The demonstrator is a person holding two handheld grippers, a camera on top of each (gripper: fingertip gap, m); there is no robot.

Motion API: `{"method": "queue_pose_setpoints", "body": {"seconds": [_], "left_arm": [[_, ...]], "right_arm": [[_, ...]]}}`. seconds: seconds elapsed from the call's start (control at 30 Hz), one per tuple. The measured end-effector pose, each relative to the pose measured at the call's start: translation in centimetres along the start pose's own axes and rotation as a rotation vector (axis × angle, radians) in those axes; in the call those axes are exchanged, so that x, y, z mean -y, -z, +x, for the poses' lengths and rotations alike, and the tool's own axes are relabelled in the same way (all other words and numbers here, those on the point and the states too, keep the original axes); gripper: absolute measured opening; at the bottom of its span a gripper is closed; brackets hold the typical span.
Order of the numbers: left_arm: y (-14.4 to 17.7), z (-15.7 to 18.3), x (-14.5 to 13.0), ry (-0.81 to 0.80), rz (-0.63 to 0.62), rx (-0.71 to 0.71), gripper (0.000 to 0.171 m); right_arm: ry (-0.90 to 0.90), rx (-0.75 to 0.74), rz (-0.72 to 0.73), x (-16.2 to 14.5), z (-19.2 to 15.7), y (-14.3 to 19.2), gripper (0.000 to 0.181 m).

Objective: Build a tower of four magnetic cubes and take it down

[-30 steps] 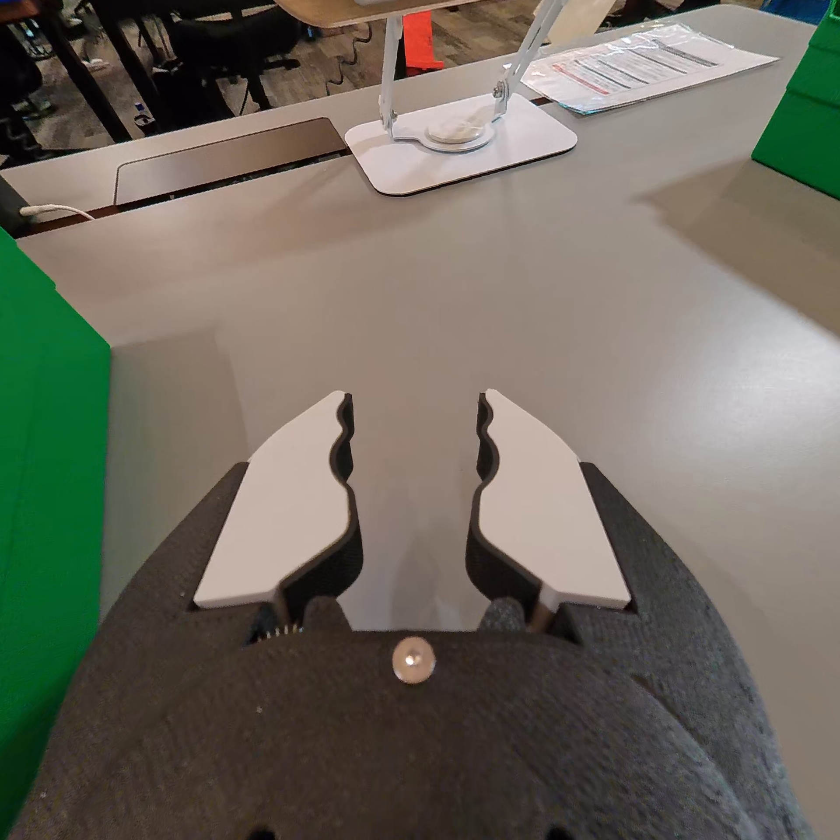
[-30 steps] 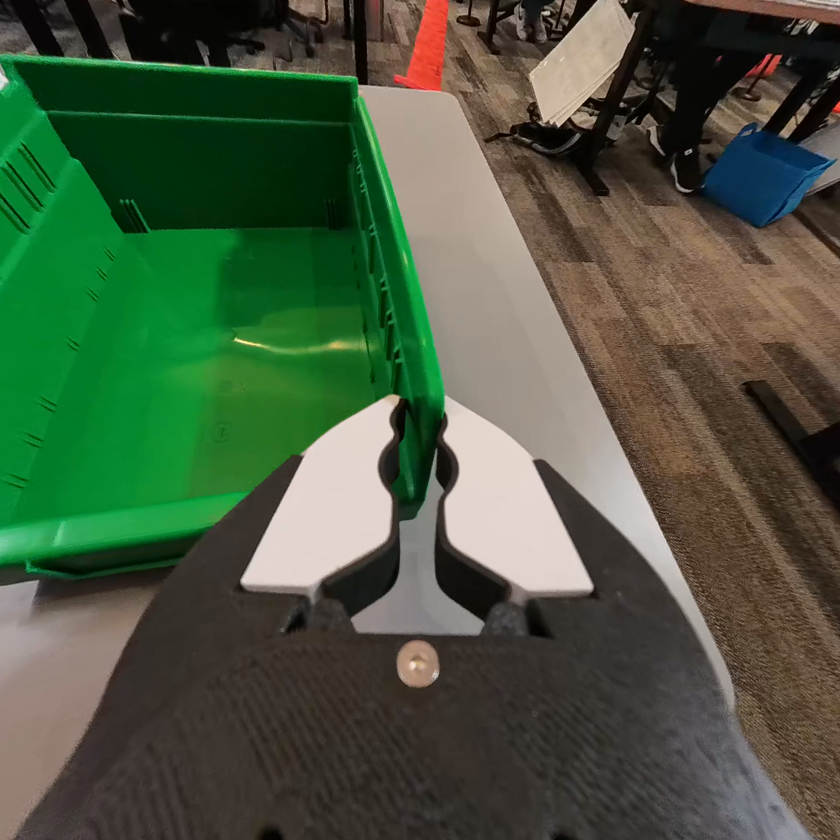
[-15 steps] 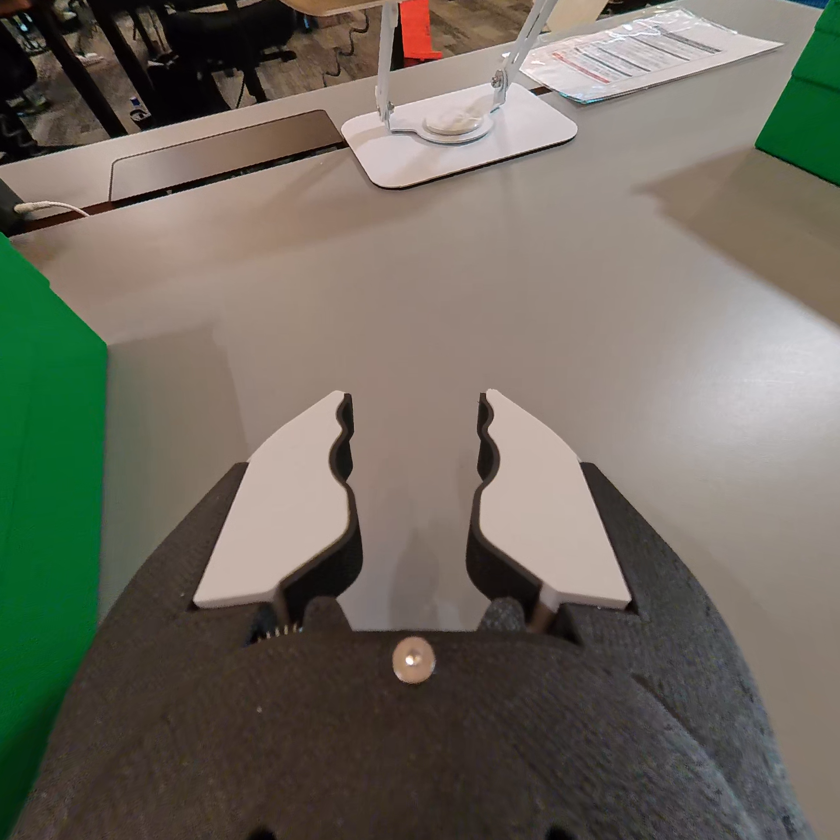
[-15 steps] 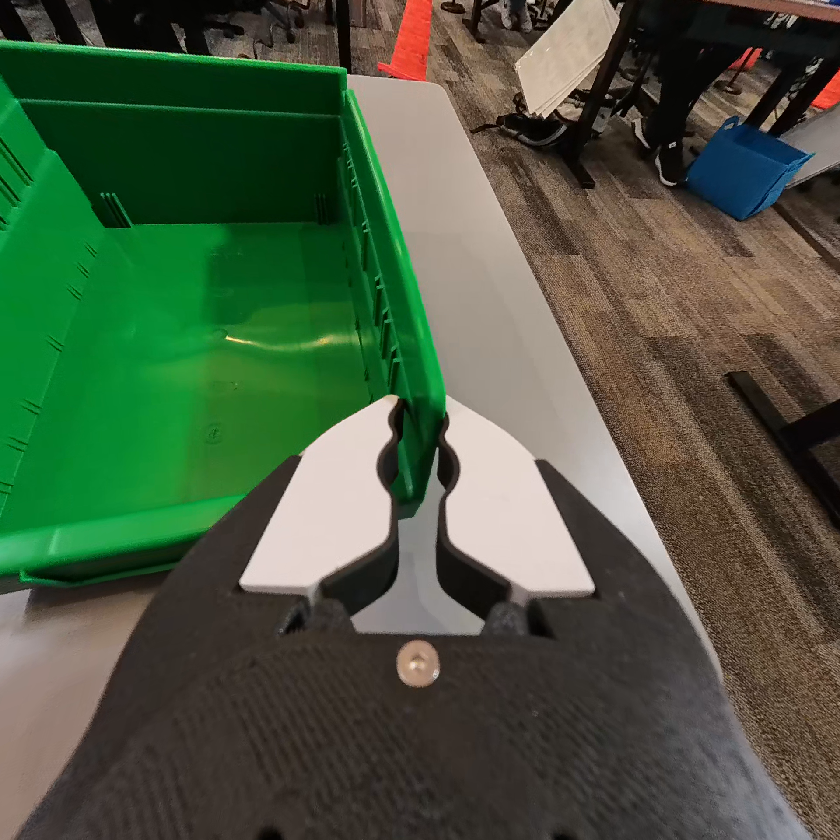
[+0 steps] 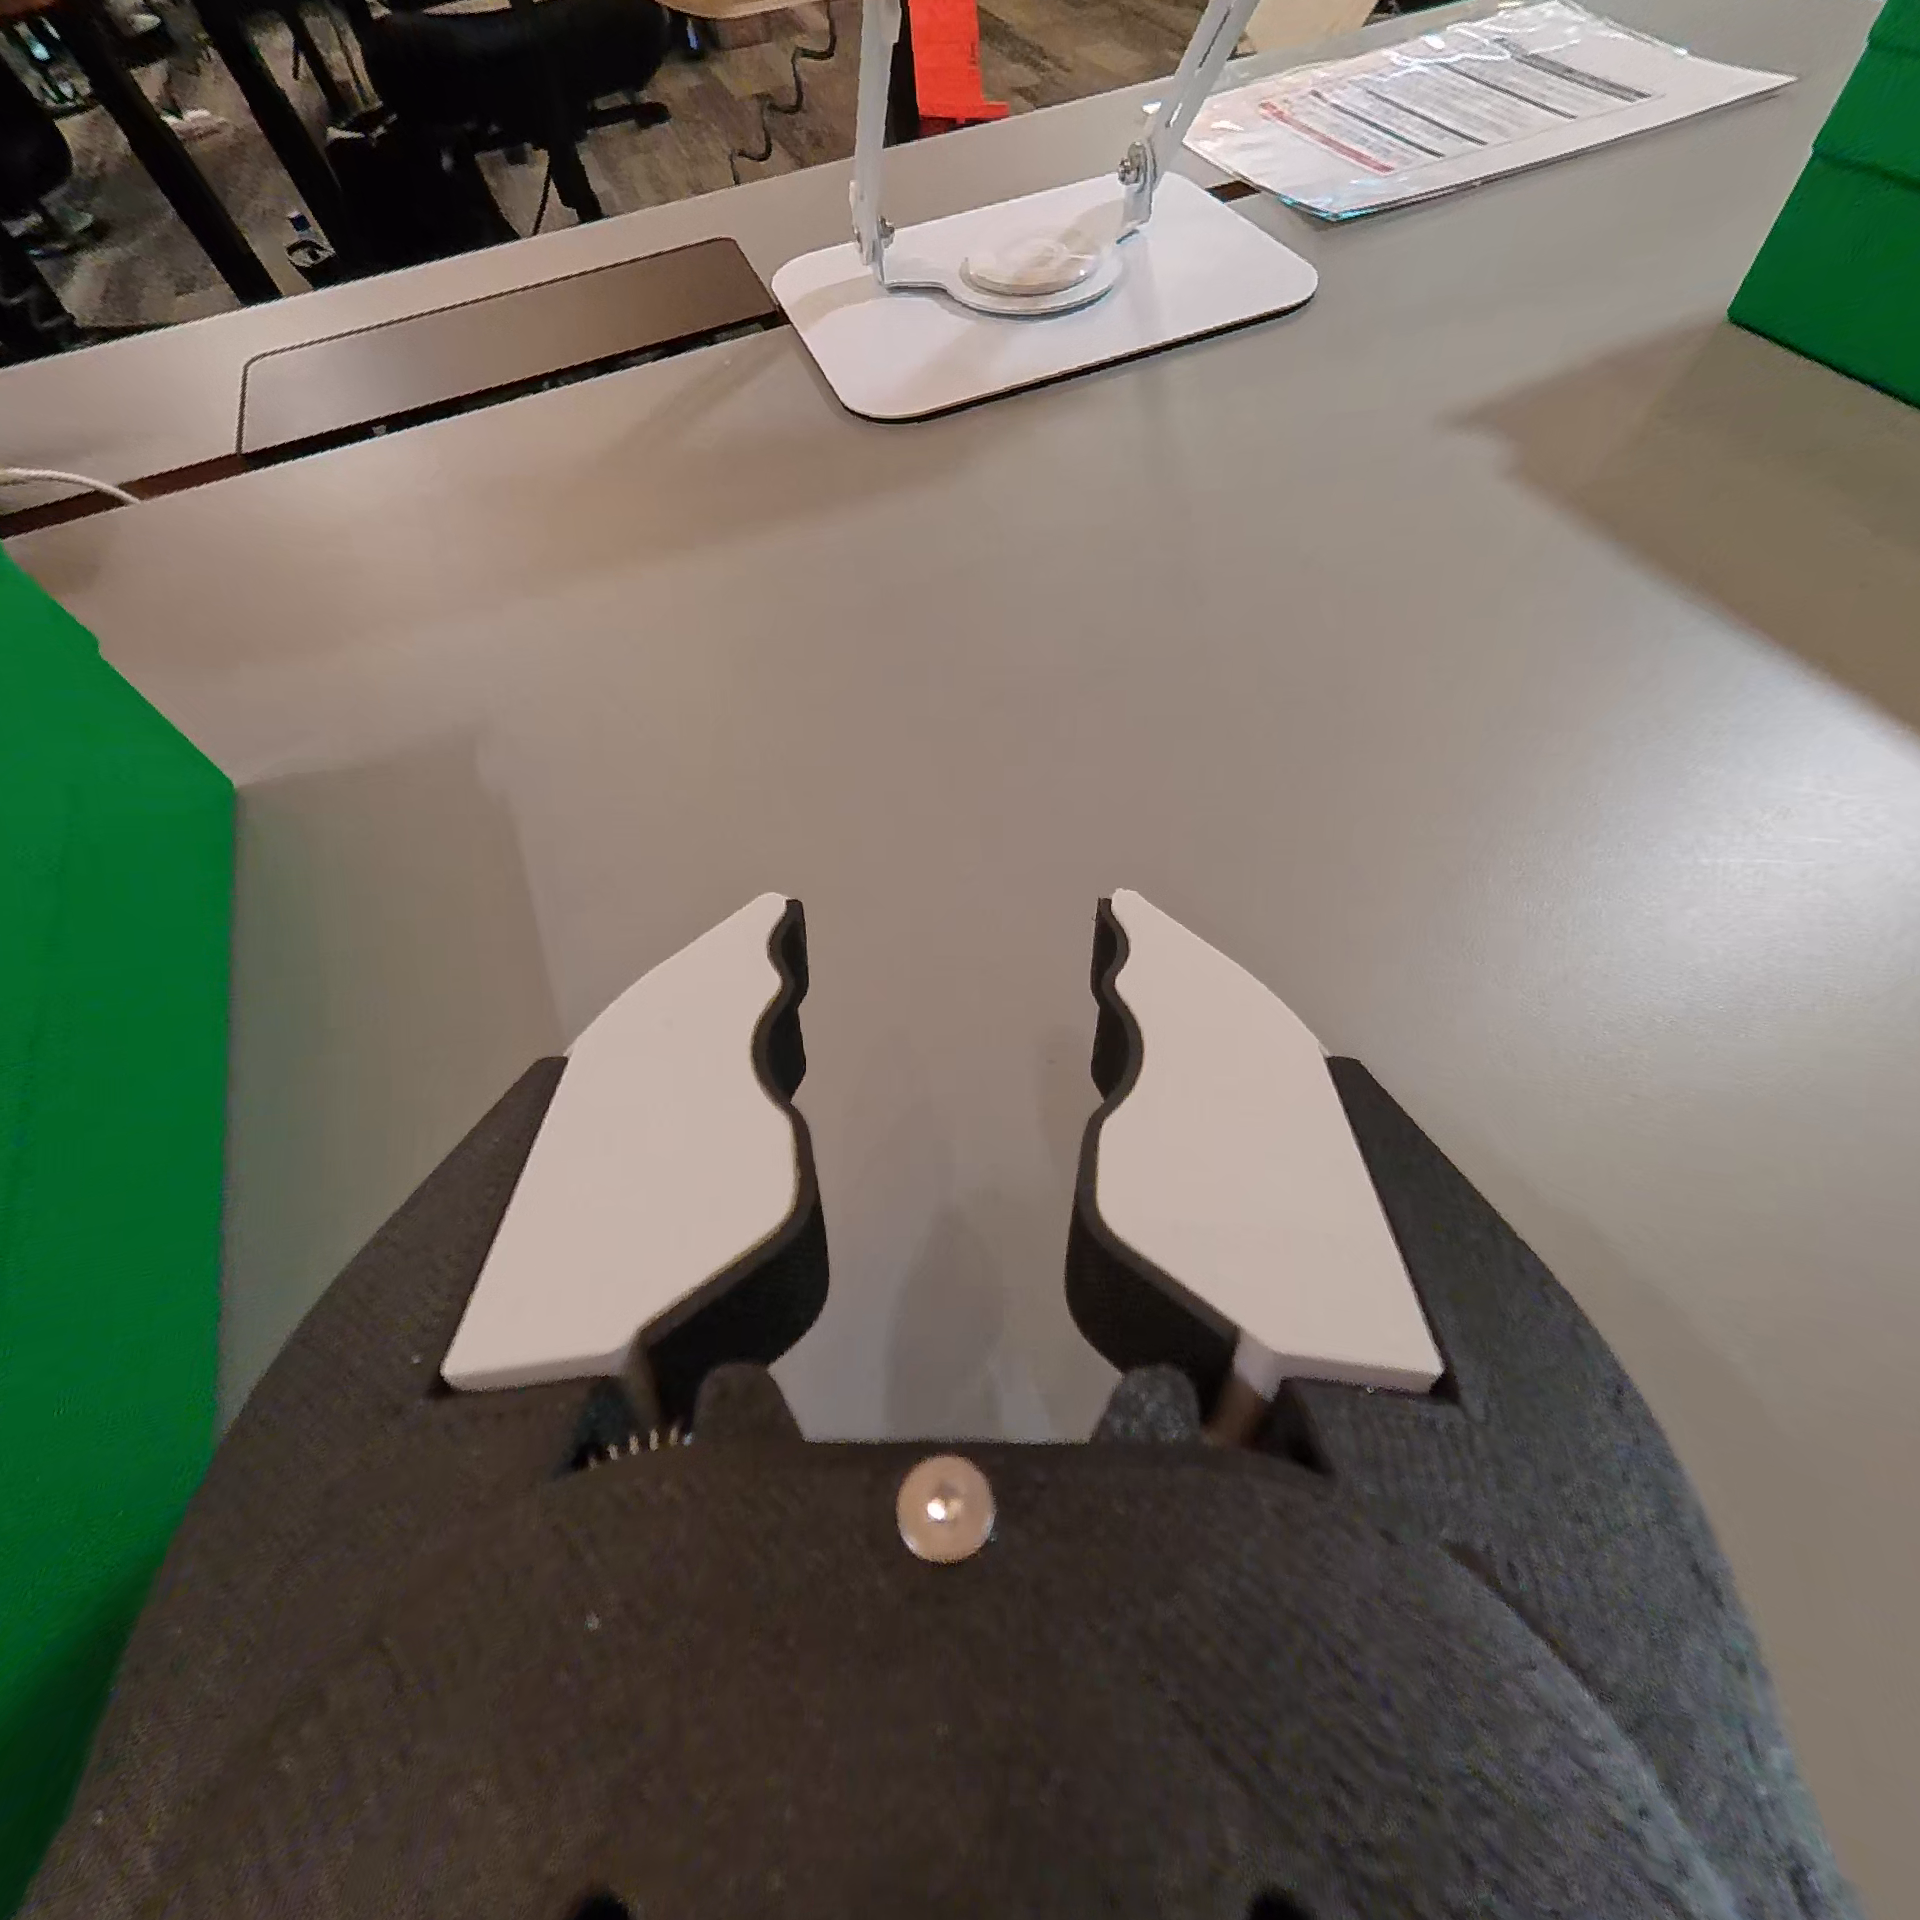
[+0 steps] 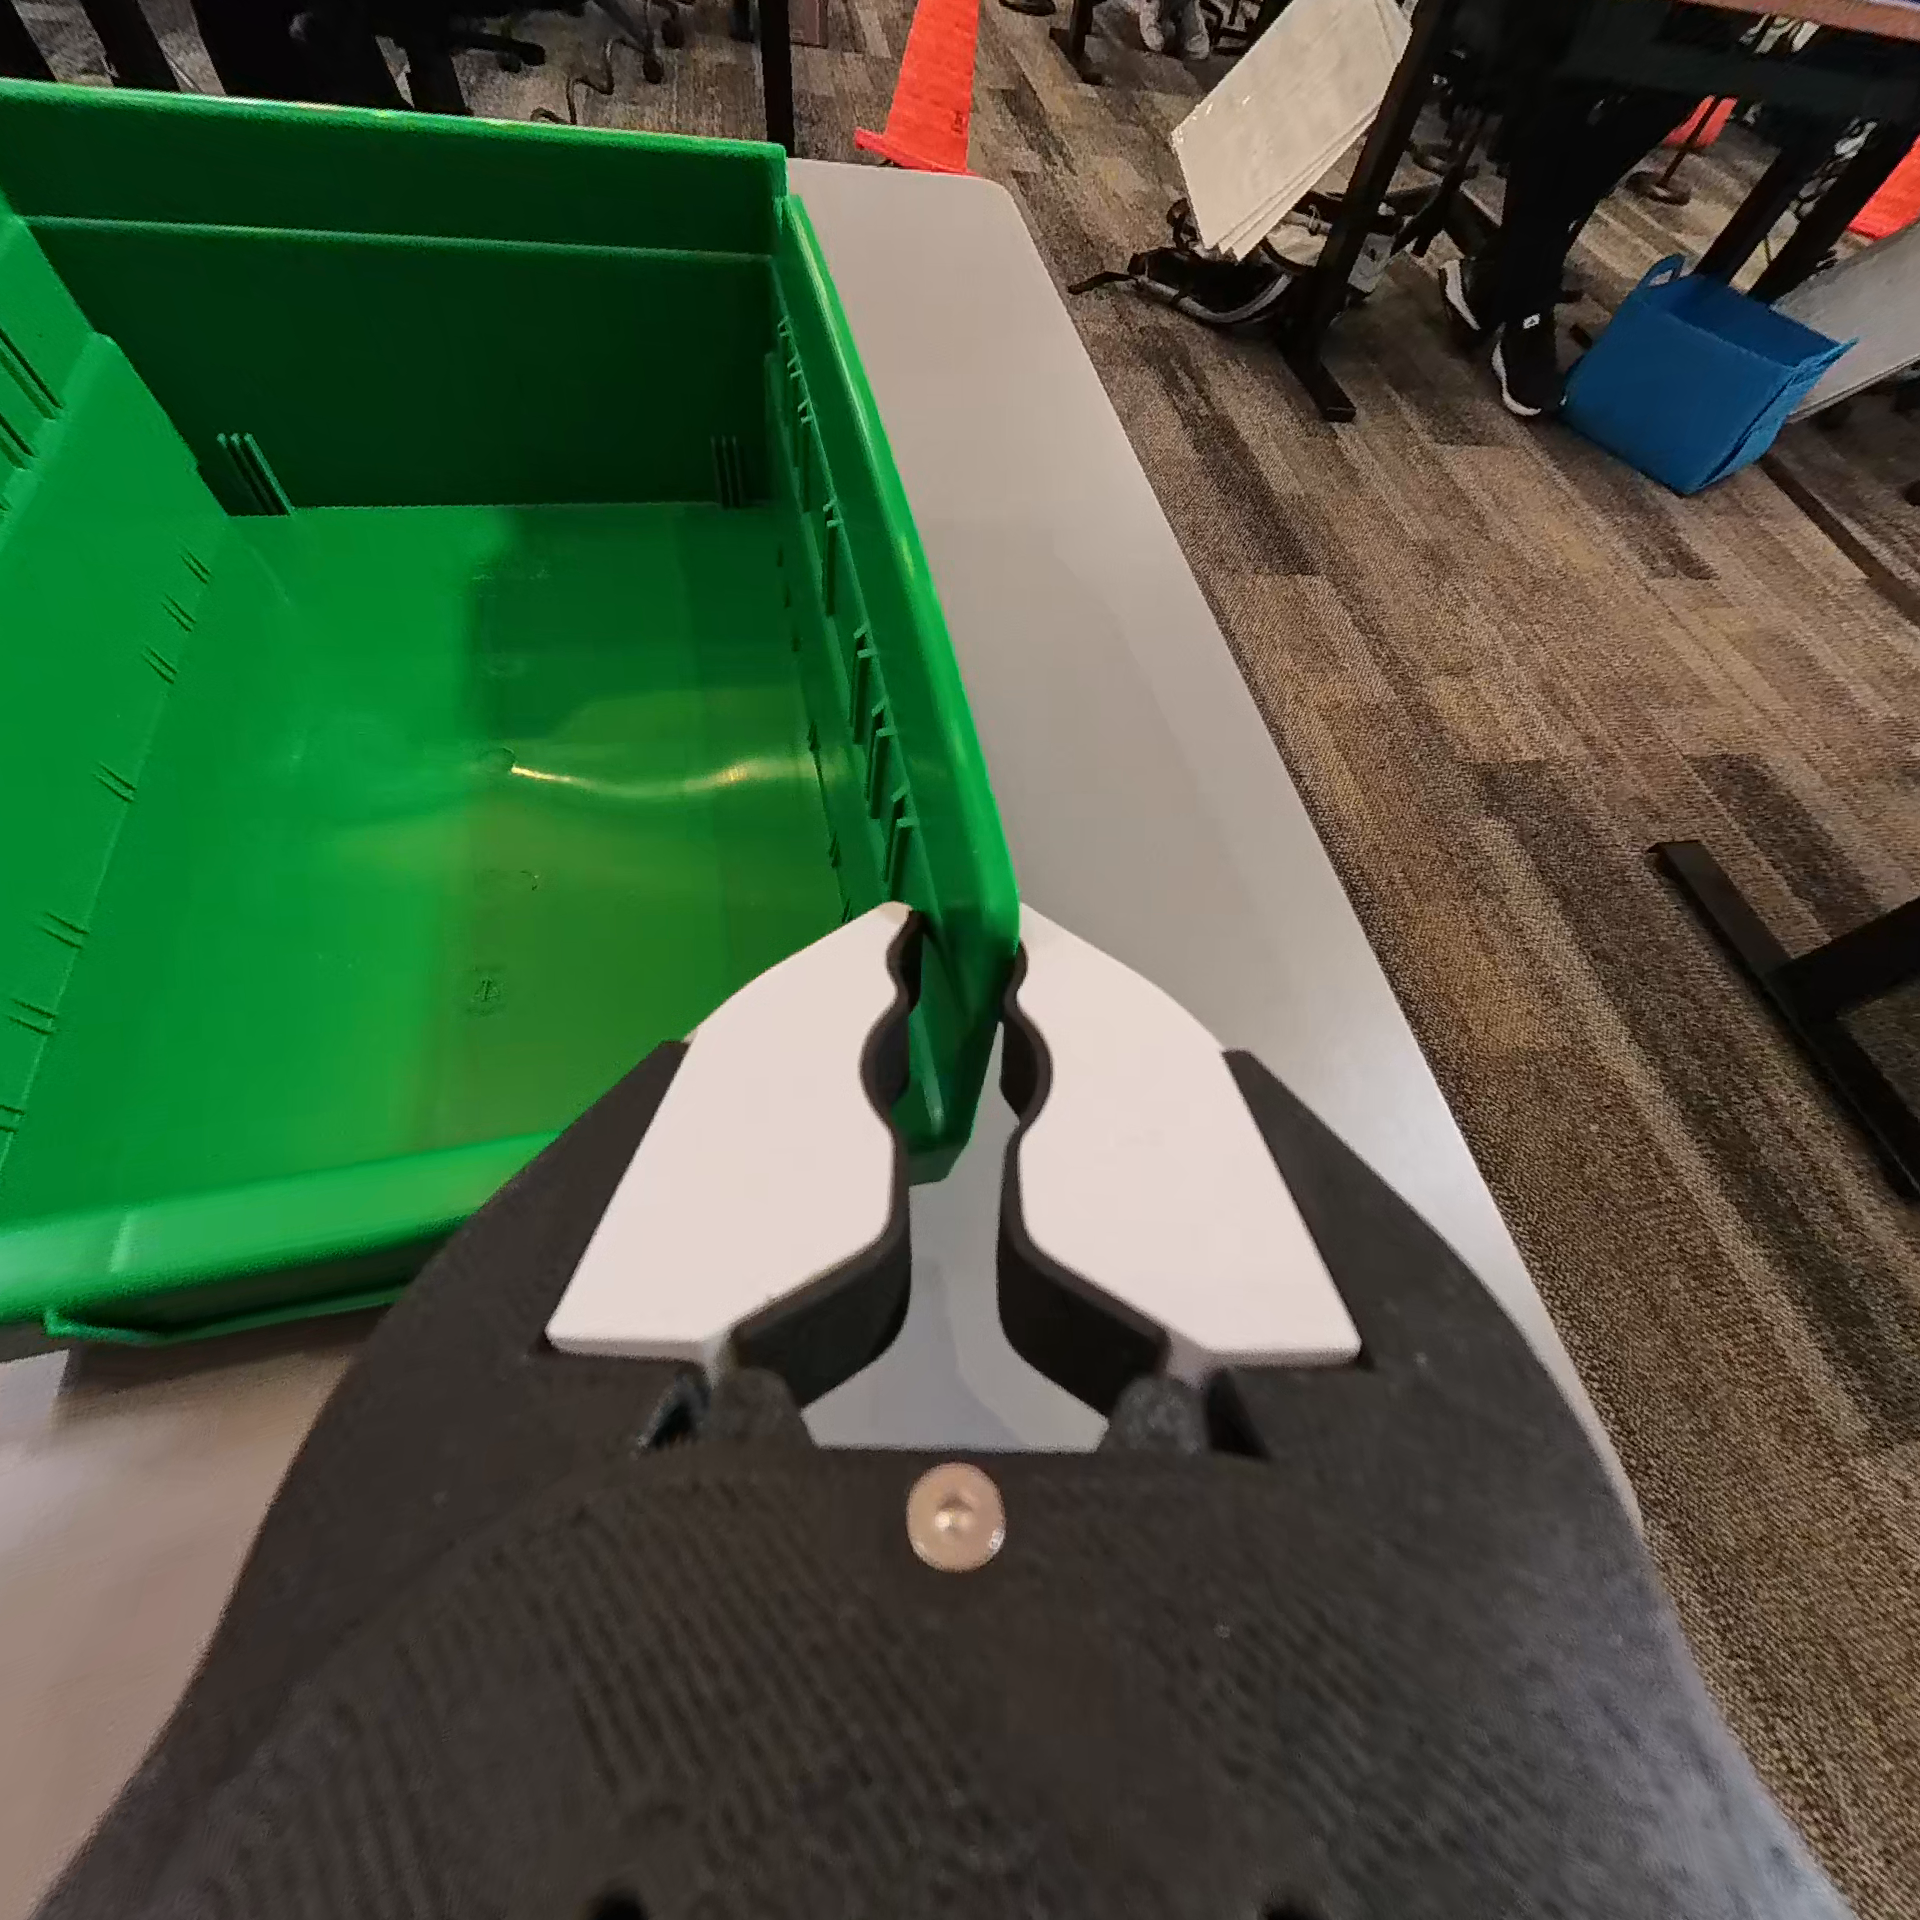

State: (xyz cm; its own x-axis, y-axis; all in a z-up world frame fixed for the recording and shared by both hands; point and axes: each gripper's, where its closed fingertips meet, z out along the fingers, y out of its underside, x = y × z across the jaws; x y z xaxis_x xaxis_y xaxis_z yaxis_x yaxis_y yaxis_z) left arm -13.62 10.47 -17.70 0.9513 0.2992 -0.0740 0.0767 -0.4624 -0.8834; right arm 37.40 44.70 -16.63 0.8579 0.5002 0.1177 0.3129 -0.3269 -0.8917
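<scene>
Green bin (image 6: 436,727) sits on grey counter (image 6: 1122,727), filling the 9–12 o'clock part of the right wrist view. Its right wall runs parallel to the counter's right edge, w/ a bare strip of counter between wall & edge; past the edge at 3 o'clock the carpet floor (image 6: 1558,831) drops away, so little room on that side. Bin interior is bare green plastic.

Vs 1 s ago: bin's far wall sits a bit lower in the right wrist view, grip point the same; in the left wrist view the lamp base has slid slightly right & down, claw gap unchanged.

Right claw (image 6: 961,935) is clenched on the bin's right wall at its near corner, one finger inside, one outside, both touching plastic.

Left claw (image 5: 949,914) is released, fingers wide apart, nothing between them, over bare counter w/ open room ahead. A green block (image 5: 94,1039) stands close at 9 o'clock, another green piece (image 5: 1839,208) at 2 o'clock. White lamp base (image 5: 1049,301) at 12, sleeved paper sheet (image 5: 1475,104) at 1, dark cable-tray flap (image 5: 499,353) at 11 along the far edge.
</scene>
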Motion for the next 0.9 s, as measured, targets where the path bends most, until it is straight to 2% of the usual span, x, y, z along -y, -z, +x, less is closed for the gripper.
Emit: {"method": "queue_pose_setpoints", "body": {"seconds": [0.9], "left_arm": [[-0.18, 0.2, -0.46, -0.012, -0.023, -0.007, 0.055]], "right_arm": [[-0.015, -0.008, -0.009, -0.08, 0.0, 0.14, 0.013]]}}
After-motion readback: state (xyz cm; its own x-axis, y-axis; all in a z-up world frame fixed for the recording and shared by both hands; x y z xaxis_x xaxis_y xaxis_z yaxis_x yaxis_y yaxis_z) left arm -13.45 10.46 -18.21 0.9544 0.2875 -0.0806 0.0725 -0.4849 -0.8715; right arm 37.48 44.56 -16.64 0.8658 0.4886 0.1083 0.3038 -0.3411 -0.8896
